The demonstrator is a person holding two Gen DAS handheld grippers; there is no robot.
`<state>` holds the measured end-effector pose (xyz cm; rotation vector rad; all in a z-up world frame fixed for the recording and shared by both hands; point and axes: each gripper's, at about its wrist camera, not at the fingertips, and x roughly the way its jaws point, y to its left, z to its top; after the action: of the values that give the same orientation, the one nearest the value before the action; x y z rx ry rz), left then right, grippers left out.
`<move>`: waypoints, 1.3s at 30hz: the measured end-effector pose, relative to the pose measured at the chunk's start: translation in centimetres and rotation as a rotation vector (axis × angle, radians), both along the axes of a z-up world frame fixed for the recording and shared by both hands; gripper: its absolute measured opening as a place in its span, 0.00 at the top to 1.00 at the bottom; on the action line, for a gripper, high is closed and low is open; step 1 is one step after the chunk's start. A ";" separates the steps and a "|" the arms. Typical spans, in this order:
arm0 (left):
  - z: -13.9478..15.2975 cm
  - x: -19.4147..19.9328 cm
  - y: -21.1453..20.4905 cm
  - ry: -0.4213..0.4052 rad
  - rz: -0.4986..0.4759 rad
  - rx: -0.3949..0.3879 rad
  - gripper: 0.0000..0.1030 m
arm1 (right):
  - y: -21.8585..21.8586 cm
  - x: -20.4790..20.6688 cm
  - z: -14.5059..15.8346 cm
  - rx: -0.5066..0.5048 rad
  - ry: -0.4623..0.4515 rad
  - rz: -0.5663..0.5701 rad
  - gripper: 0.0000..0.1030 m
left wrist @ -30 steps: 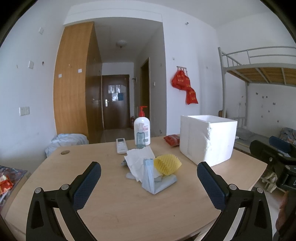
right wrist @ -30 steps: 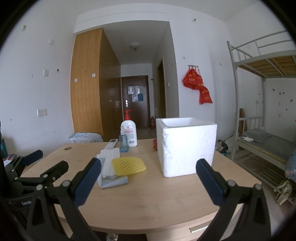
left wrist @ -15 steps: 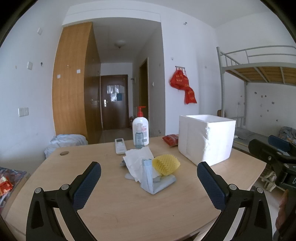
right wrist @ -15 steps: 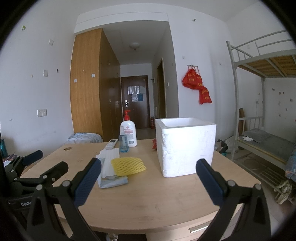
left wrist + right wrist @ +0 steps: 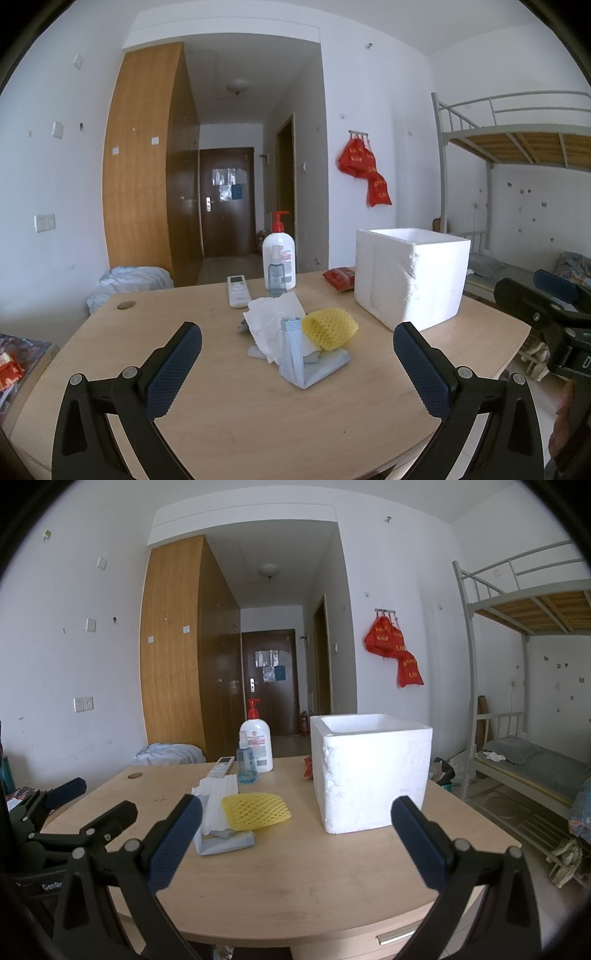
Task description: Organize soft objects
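Observation:
A small pile of soft things lies mid-table: a yellow foam net (image 5: 329, 328) (image 5: 255, 810), crumpled white tissue (image 5: 271, 319), white ribbed foam (image 5: 215, 805) and a grey-blue folded cloth (image 5: 310, 365) (image 5: 226, 843). To the pile's right stands a white styrofoam box (image 5: 410, 282) (image 5: 371, 771), open at the top. My left gripper (image 5: 297, 369) is open, held back from the pile over the table's near edge. My right gripper (image 5: 295, 843) is open too, facing the gap between pile and box. Nothing is between either pair of fingers.
Behind the pile stand a pump bottle (image 5: 279, 258) (image 5: 256, 744), a small blue spray bottle (image 5: 246, 764) and a white remote (image 5: 238, 290). A red packet (image 5: 338, 277) lies behind the box. The wooden table (image 5: 258, 417) fills the foreground; a bunk bed (image 5: 524, 738) is at the right.
The left wrist view has drifted slightly, so the pile and box sit a little lower-left. Both grippers remain open and the objects lie as before.

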<state>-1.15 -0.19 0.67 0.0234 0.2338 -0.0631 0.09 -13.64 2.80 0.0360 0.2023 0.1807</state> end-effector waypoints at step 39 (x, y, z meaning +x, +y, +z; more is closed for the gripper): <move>-3.9 11.9 3.5 0.286 -0.110 -0.046 0.00 | 4.6 11.9 -1.9 -0.011 0.283 0.278 0.00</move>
<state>10.73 3.32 -3.22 -0.0184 0.5173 -0.1818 12.03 -9.01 0.86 0.0224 0.4909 0.4526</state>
